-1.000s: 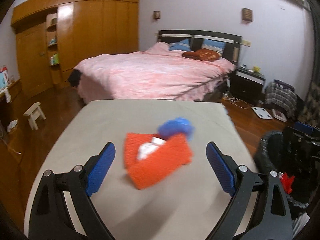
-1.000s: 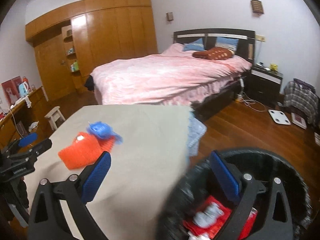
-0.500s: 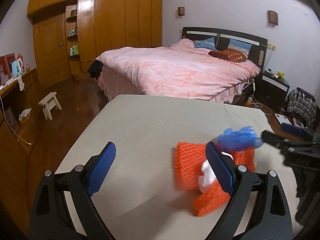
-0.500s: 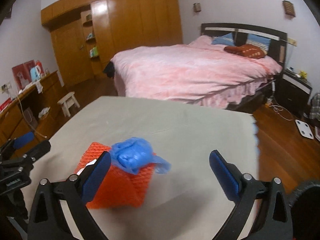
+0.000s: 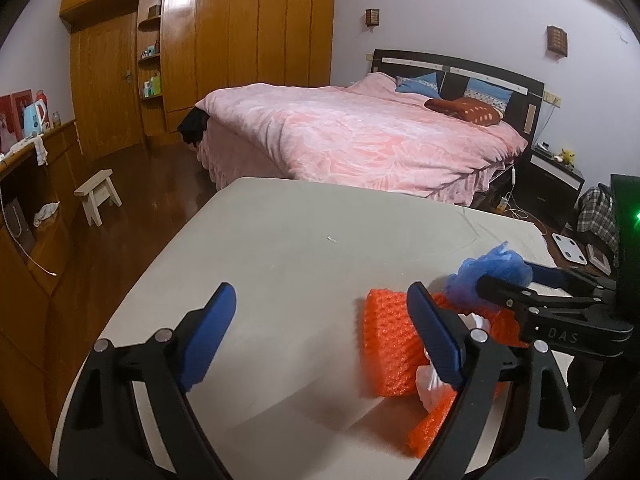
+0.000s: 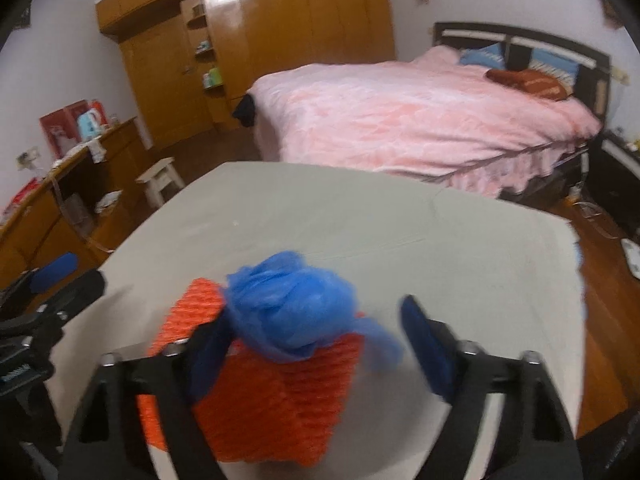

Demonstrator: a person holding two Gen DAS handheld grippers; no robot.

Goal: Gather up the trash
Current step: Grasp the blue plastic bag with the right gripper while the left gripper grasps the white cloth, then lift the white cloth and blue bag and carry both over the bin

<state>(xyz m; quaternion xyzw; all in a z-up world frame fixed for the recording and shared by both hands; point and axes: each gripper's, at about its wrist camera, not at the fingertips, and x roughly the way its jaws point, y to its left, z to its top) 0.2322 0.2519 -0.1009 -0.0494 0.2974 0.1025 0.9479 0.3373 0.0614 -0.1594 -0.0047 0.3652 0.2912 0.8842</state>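
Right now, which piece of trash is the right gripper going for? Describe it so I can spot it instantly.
Find the grey-covered table in front of the pink bed. Near its front edge lies an orange bubble-wrap sheet. On top of it sits the crumpled blue plastic bag, between the right gripper jaws, which have just been closing: the only blue, soft wad there.

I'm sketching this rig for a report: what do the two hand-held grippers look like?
Both match. The left hand-held gripper and right hand-held gripper have black angular plastic frames with triangular cutouts, silver pivot bolts and blue finger pads. The left wrist view shows pale "DAS" lettering on the right one.
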